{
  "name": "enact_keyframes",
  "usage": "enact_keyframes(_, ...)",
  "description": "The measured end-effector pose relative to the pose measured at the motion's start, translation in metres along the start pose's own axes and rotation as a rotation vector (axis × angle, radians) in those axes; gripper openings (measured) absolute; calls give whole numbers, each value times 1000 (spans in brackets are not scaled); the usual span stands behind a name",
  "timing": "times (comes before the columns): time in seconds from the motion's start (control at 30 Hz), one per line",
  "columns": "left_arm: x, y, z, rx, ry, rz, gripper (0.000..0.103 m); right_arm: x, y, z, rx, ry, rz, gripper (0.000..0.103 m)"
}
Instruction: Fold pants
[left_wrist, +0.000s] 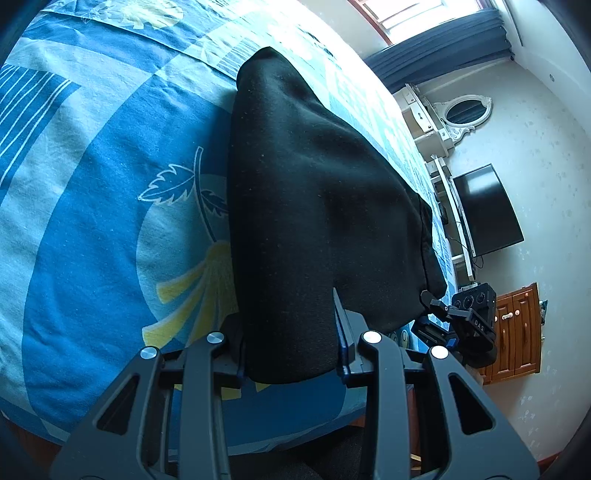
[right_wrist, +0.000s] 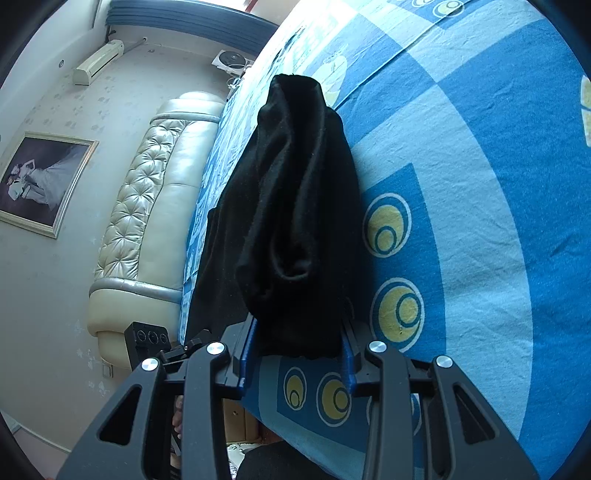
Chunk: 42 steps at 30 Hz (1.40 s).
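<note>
Black pants lie lengthwise on a blue patterned bed sheet, their near end lifted off it. My left gripper is shut on one corner of that end, the cloth bunched between its blue pads and hiding the fingertips. In the right wrist view the pants hang in thick folds from my right gripper, which is shut on the other corner. Each view catches the other gripper at its side: the right gripper and the left gripper.
The bed sheet stretches wide on both sides of the pants. A padded headboard ends the bed on one side. A television, a white dresser with a mirror and a wooden cabinet stand along the opposite wall.
</note>
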<state>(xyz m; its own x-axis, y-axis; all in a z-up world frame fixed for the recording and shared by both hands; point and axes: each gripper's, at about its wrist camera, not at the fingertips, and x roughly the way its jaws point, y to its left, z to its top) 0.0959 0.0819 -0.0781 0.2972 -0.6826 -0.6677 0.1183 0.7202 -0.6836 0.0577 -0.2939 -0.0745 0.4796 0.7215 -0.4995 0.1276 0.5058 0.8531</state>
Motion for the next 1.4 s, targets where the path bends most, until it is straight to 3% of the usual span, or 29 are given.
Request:
enact_keyframes(0.87, 0, 1, 1, -2, 0, -21, 36, 1, -5, -6, 23, 2, 26, 38)
enact_keyframes(1.03, -3, 2, 0, 21, -25, 10, 59, 0, -11, -5, 51, 1, 50, 47)
enact_keyframes(1.13, -4, 5, -2, 8, -31, -18, 69, 0, -12, -6, 57, 0, 65, 51)
enact_keyframes(1.4, -1, -2, -3, 52, -18, -21, 78, -3, -13, -8, 57, -6, 88, 58)
